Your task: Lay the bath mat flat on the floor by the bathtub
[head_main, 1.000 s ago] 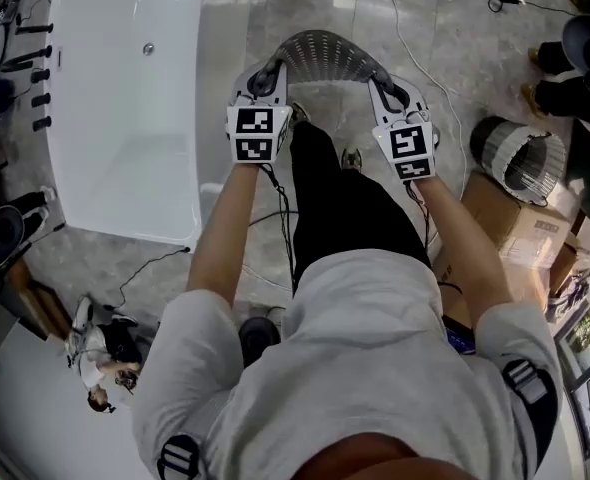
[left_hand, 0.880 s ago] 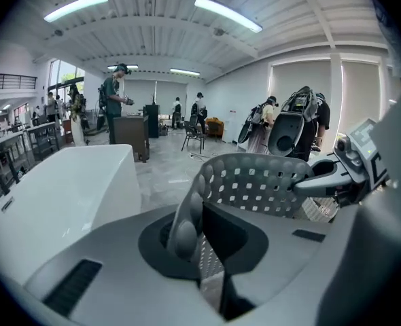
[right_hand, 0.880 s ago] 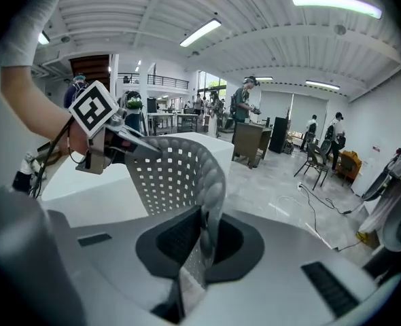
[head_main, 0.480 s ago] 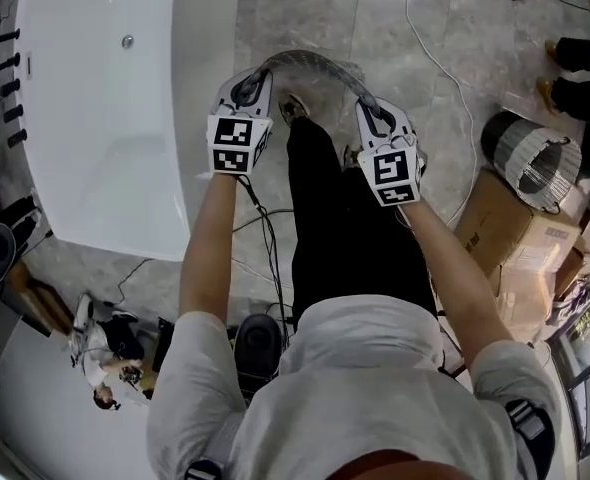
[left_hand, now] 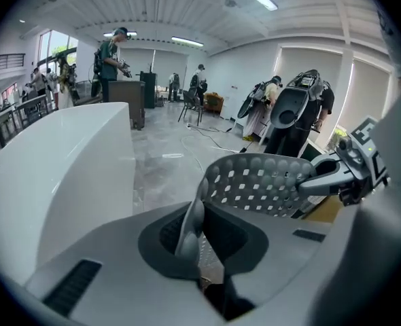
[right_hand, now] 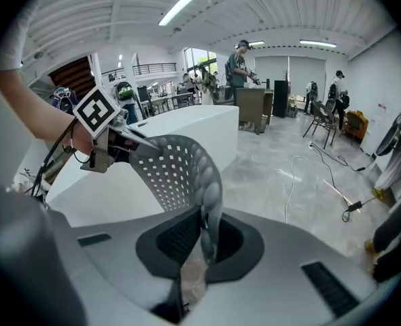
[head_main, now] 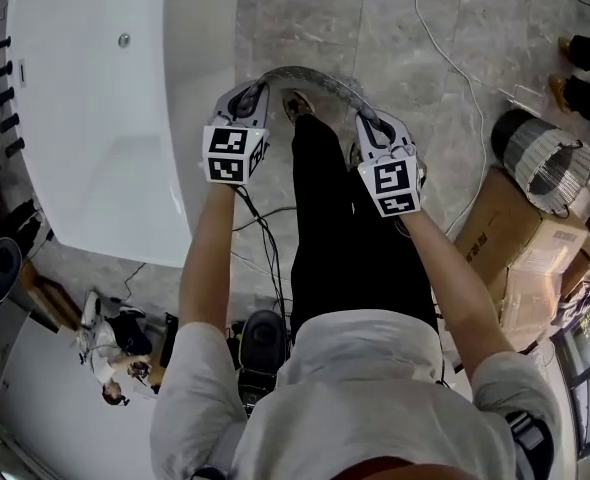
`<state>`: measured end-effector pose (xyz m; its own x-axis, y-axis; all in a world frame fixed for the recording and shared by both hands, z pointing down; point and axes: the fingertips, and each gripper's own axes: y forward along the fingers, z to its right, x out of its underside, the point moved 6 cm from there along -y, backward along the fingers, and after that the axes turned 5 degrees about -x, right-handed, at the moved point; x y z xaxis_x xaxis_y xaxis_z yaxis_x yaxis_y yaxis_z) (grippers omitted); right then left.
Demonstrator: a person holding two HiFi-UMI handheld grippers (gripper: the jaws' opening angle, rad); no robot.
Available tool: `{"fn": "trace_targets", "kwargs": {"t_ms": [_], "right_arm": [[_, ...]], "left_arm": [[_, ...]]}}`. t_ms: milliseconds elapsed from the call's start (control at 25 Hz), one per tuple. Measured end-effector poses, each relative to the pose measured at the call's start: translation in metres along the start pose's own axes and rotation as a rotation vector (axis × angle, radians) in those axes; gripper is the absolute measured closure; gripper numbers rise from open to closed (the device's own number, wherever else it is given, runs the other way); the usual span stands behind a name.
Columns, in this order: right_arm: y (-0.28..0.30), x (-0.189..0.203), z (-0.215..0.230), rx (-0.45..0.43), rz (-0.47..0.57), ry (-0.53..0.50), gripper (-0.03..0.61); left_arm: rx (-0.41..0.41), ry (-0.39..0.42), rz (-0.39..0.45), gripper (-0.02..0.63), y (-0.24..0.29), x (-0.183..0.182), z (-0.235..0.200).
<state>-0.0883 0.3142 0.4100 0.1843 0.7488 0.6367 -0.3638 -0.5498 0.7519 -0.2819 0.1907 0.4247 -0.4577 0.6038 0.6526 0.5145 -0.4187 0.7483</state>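
Lowering appears to be the step in hand; the bath mat (head_main: 310,72) (grey, perforated, with a beaded rim) hangs as an arch between both grippers at twelve o'clock from the person's feet, apparently not yet on the floor (head_main: 415,28); the bathtub (head_main: 95,118) lies at about ten o'clock, just beside the mat's left end. The left gripper (head_main: 250,93) has its jaws pressed almost together, pinching one end of the mat by its rim; the right gripper (head_main: 371,123) pinches the opposite end in the same way; each gripper view shows the edge running straight into the closed jaws. The next move, as I judge it, calls for bringing both ends down level and drawing them apart so the arch flattens out alongside the tub; only then should the jaws let go.
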Motion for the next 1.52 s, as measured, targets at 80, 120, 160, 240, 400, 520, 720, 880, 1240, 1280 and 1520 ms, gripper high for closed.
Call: {"fn": "trace_targets", "kwargs": {"t_ms": [80,120,160,240,400,520,720,880,1240,1280,1520], "right_arm": [[0.012,0.001,0.012,0.021,-0.014,0.006,0.555],[0.019,0.001,0.019,0.031,-0.021,0.006,0.555],[0.026,0.002,0.026,0.04,-0.027,0.005,0.555],[0.039,0.002,0.042,0.06,-0.041,-0.008,0.555],[0.064,0.0,0.078,0.097,-0.045,0.008,0.555],[0.082,-0.012,0.098,0.126,-0.058,-0.017,0.555],[0.098,-0.028,0.113,0.15,-0.07,0.023,0.555],[0.116,-0.047,0.12,0.166,-0.076,0.061,0.555],[0.145,-0.075,0.138,0.173,-0.089,0.049,0.555],[0.148,-0.077,0.144,0.174,-0.089,0.051,0.555],[0.171,-0.085,0.169,0.131,-0.1,0.034,0.555]], "left_arm": [[0.028,0.029,0.0,0.584,0.022,-0.006,-0.002],[0.043,0.05,0.002,0.586,0.035,-0.011,-0.004],[0.058,0.072,0.004,0.586,0.049,-0.016,-0.005],[0.082,0.102,0.004,0.586,0.078,-0.025,-0.008],[0.109,0.083,0.006,0.586,0.124,-0.034,-0.016],[0.106,0.042,0.018,0.586,0.141,-0.038,-0.03],[0.121,0.051,0.004,0.585,0.15,-0.047,-0.045],[0.137,0.05,-0.018,0.586,0.16,-0.056,-0.067],[0.146,0.047,-0.029,0.586,0.19,-0.077,-0.093],[0.144,0.053,-0.026,0.586,0.194,-0.08,-0.094],[0.09,-0.025,-0.044,0.586,0.222,-0.089,-0.102]]}}
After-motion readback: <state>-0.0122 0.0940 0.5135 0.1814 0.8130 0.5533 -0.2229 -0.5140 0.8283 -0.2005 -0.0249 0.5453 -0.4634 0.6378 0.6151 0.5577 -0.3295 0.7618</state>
